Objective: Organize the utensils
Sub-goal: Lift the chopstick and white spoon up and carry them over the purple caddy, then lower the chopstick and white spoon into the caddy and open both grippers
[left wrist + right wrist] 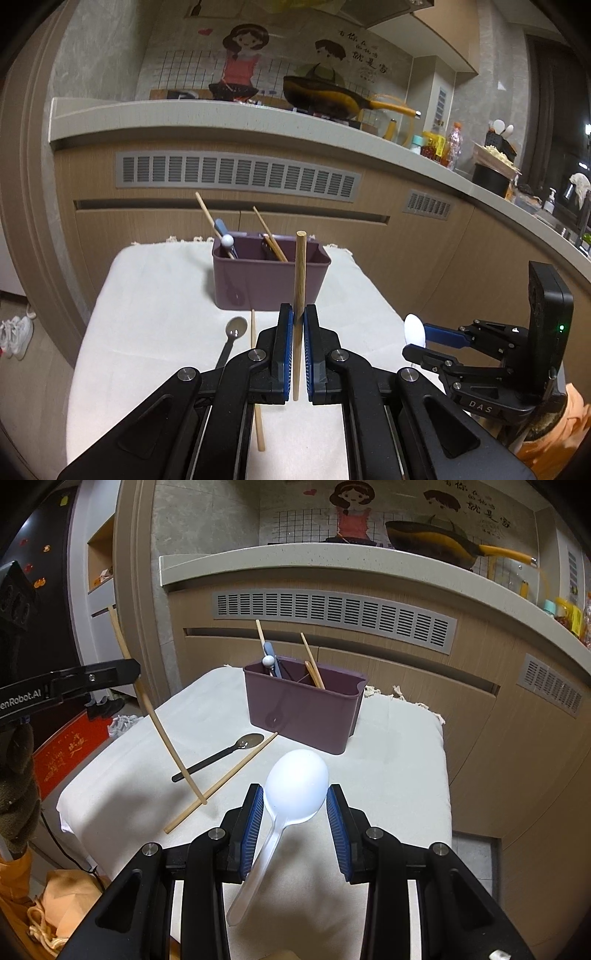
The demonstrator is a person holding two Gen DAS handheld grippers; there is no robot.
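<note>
Over cloth-covered table (155,295), your left gripper (298,321) pinches an upright wooden chopstick (300,280); your right gripper (295,812) lightly clasps a white plastic spoon (297,782), which may slip before the purple plastic caddy (303,709).

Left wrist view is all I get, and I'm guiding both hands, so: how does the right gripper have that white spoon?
Observer: The right gripper holds the white spoon by its bowl, a pad on either side, with the handle pointing back toward the camera.
Operator: Is the purple caddy split inside?
Observer: Yes. The caddy has a divider across its middle.
Operator: Which side has the paired chopsticks?
Observer: The paired chopsticks lean in the right-hand compartment, as the right wrist view shows it.
</note>
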